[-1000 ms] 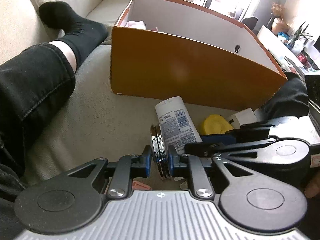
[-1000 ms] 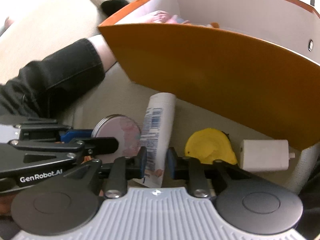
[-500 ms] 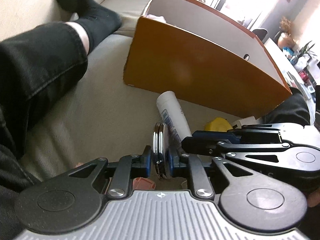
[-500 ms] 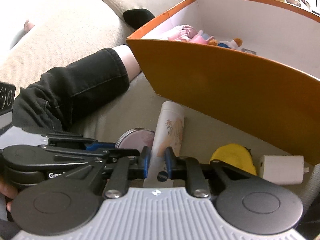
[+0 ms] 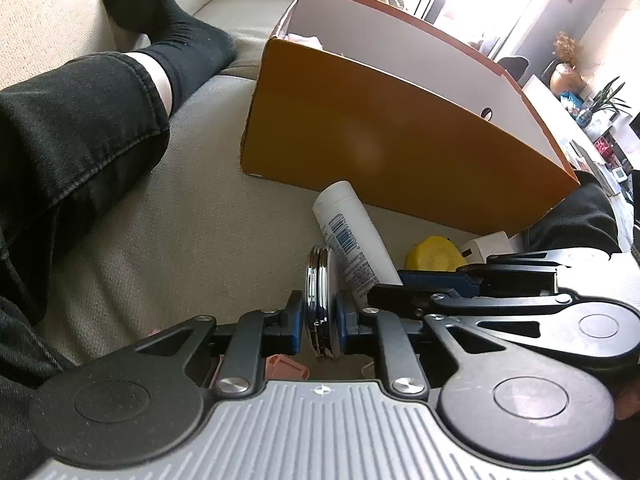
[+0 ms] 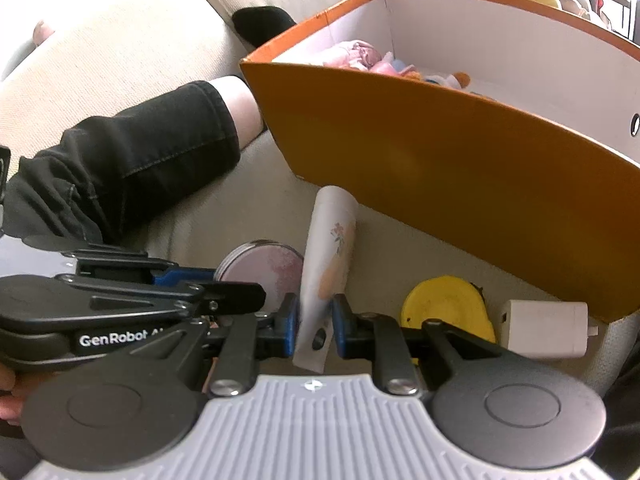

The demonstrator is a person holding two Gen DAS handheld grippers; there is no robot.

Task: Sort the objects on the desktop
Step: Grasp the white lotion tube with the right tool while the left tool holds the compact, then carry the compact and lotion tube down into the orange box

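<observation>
Gripping on both sides: left gripper clamps the round compact, right gripper pinches the tube, both just short of the orange box. Thin-edge holds could slip going over its wall.

Beige sofa cushion carries everything. Orange box sits beyond the jaws. Yellow tape measure and white charger lie right of the right jaws, just before the box.
</observation>
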